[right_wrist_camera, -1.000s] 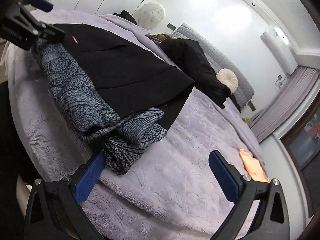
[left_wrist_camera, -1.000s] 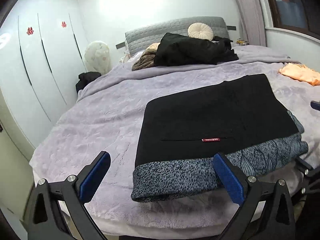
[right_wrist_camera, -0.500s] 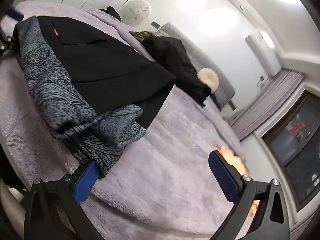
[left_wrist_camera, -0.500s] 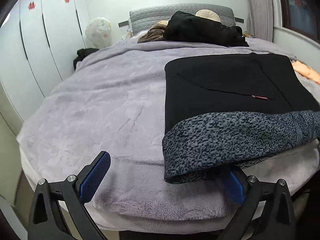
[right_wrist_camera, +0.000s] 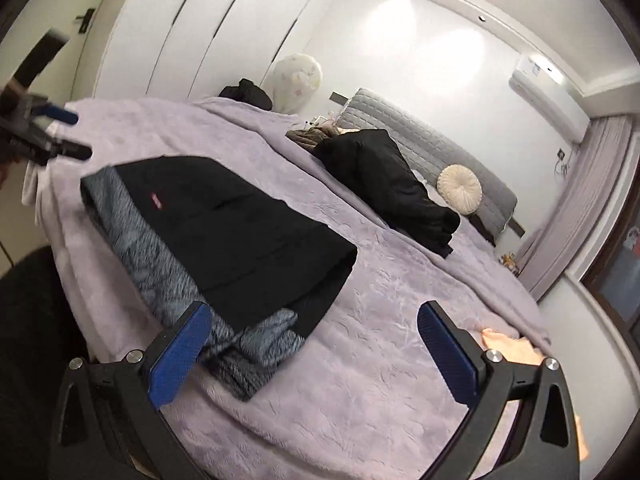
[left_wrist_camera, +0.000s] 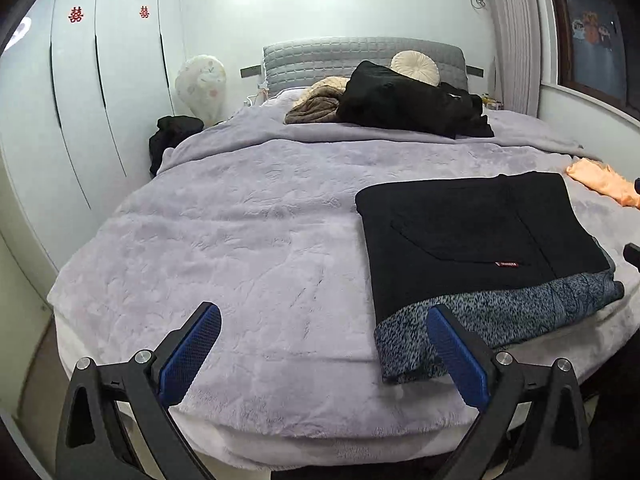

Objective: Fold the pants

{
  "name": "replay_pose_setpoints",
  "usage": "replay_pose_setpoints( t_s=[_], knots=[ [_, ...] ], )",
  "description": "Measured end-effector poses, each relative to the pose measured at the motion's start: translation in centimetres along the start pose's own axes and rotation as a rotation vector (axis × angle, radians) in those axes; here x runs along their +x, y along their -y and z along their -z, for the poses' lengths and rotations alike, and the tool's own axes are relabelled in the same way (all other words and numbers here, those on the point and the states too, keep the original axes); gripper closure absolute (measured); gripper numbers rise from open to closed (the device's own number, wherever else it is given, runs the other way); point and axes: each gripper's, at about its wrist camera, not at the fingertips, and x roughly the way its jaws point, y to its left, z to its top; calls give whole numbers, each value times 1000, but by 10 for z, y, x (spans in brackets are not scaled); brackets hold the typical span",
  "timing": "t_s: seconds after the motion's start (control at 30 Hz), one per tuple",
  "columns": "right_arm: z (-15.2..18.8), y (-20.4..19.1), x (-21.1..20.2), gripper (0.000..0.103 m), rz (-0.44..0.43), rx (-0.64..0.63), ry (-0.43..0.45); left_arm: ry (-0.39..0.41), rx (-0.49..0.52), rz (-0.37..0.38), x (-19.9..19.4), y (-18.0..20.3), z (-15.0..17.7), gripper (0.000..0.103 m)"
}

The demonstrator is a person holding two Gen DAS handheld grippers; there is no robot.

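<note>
The black pants (left_wrist_camera: pixel 476 236) lie folded in a flat rectangle on the lilac bed, with the speckled grey lining showing along the near edge (left_wrist_camera: pixel 500 316). A small red label sits on top. My left gripper (left_wrist_camera: pixel 324 352) is open and empty, at the bed's foot left of the pants' near corner. In the right wrist view the pants (right_wrist_camera: pixel 240 228) lie left of centre. My right gripper (right_wrist_camera: pixel 316 348) is open and empty, its left finger (right_wrist_camera: pixel 180 352) over the grey lining at the pants' corner. The left gripper (right_wrist_camera: pixel 52 132) shows at the far left, blurred.
A black coat (left_wrist_camera: pixel 408 100), a brown garment (left_wrist_camera: pixel 316 104) and a round cream cushion (left_wrist_camera: pixel 416 68) lie by the grey headboard. An orange cloth (left_wrist_camera: pixel 604 184) lies on the bed's right side. White wardrobe doors (left_wrist_camera: pixel 80 120) stand left.
Both grippers have pulled back and risen away from the pants, which now rest flat on the bed. The left gripper has shifted left, off the lining edge.
</note>
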Motion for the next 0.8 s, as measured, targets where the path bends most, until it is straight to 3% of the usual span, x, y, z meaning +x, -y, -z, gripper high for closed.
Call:
replay_pose_setpoints(
  t_s=[0.07, 0.13, 0.3, 0.37, 0.47, 0.6, 0.67, 0.73, 0.8],
  knots=[
    [-9, -6, 22, 0, 30, 22, -22, -60, -28, -2, 21, 3, -7, 0],
    [-6, -13, 55, 0, 88, -23, -127, -177, -7, -40, 46, 8, -2, 0],
    [0, 12, 59, 0, 32, 56, -201, -175, -53, -10, 26, -1, -9, 0],
    [-15, 24, 60, 0, -37, 101, -207, -225, -105, 64, 34, -4, -30, 0],
    [-57, 31, 73, 0, -179, 175, -172, -348, -199, 247, 71, 2, -70, 0],
    [-106, 20, 117, 0, -530, 271, -216, -447, -247, 426, 130, 26, -118, 0],
    [-107, 13, 144, 0, -642, 305, -276, -497, -261, 446, 159, 32, -123, 0],
    [-95, 10, 170, 0, -611, 299, -348, -550, -239, 415, 187, 36, -117, 0],
    [-76, 15, 189, 1, -581, 306, -391, -587, -264, 440, 201, 35, -106, 0]
  ],
)
